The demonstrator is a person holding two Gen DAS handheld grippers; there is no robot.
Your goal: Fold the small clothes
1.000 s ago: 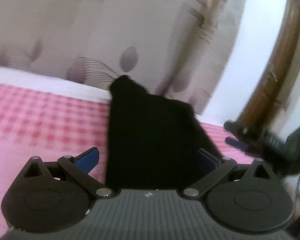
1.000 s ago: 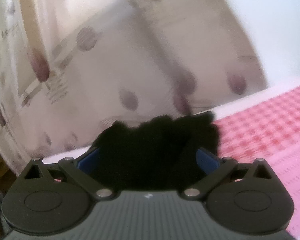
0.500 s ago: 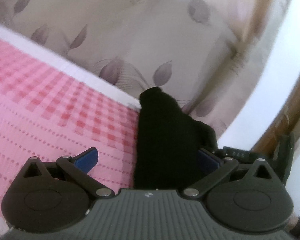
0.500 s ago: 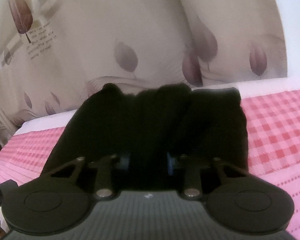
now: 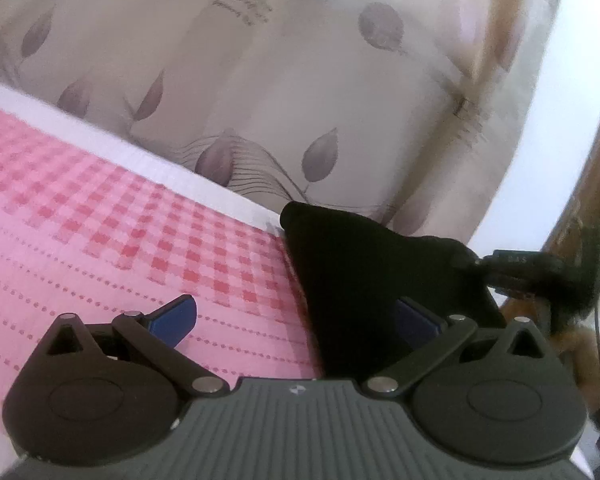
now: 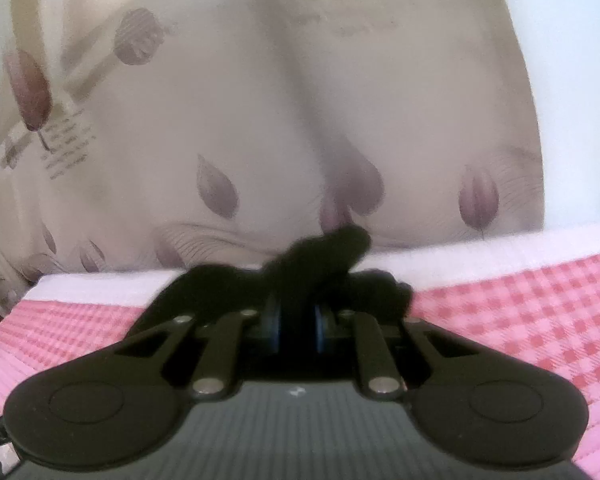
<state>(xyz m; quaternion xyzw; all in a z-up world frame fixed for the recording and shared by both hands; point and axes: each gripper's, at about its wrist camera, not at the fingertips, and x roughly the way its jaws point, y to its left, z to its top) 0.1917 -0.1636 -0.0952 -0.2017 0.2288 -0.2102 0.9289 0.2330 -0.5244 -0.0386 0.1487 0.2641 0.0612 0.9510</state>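
Note:
A small black garment (image 5: pixel 364 280) lies on the pink checked bed sheet (image 5: pixel 100 220) near its far edge. My left gripper (image 5: pixel 296 316) stands open low over the sheet. The garment's near part lies between its blue pads (image 5: pixel 176 316), against the right one. In the right wrist view my right gripper (image 6: pixel 298 320) has its jaws closing, and its pads pinch a bunched fold of the black garment (image 6: pixel 320 256), which sticks up past the fingertips. The right gripper (image 5: pixel 480 266) also shows at the garment's right corner in the left wrist view.
A beige curtain with leaf prints (image 5: pixel 300 80) hangs just behind the bed's white edge (image 5: pixel 160 160). A white wall and a wooden door frame (image 5: pixel 592 184) stand at the right. Pink sheet (image 6: pixel 540 312) stretches on both sides of the garment.
My right gripper went from wide open to pinched on the black garment, which is now bunched and lifted. The left view swung, and the garment now sits further right between its fingers.

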